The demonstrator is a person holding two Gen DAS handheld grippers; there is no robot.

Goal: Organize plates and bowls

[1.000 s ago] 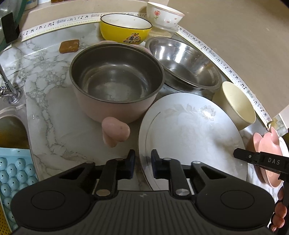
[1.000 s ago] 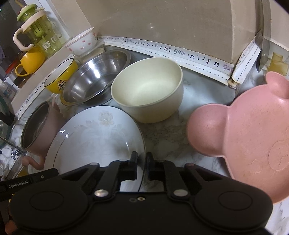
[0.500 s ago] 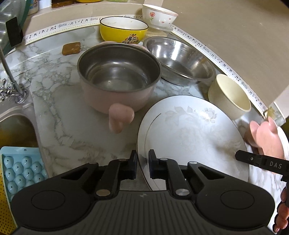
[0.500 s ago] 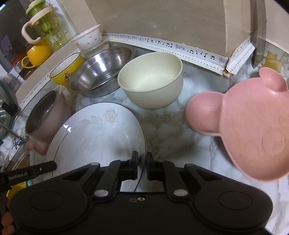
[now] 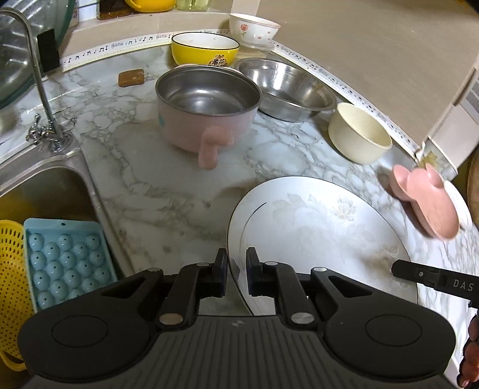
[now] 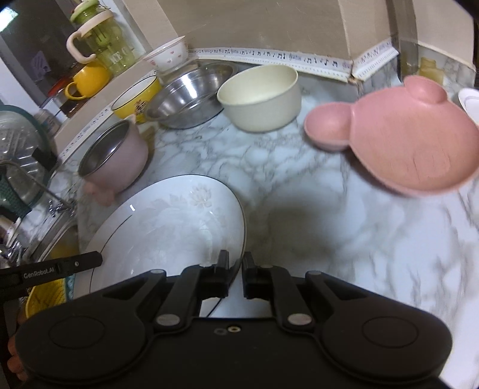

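Note:
A large white plate (image 5: 323, 233) with a faint flower print and a thin dark rim line is held above the marble counter (image 5: 167, 185). My left gripper (image 5: 236, 263) is shut on its left rim. My right gripper (image 6: 235, 264) is shut on the opposite rim of the same white plate (image 6: 167, 227). A pink bear-shaped dish (image 6: 401, 146) lies to the right on the counter, also seen as the pink dish (image 5: 425, 197) in the left wrist view. A cream bowl (image 6: 260, 95), a steel bowl (image 6: 191, 95), a yellow bowl (image 6: 137, 98) and a pink pot (image 6: 116, 155) stand further back.
A sink (image 5: 39, 191) with a tap (image 5: 39, 89), a blue egg tray (image 5: 66, 260) and a yellow strainer (image 5: 12, 287) lies to the left. A white flowered bowl (image 5: 254, 27) sits on the ledge; a brown sponge (image 5: 131, 77) lies near the wall. A green jug (image 6: 104, 39) stands far left.
Both grippers have carried the plate back toward me and away from the bowls. The pot, steel bowl and cream bowl now look further off, and more bare counter shows ahead.

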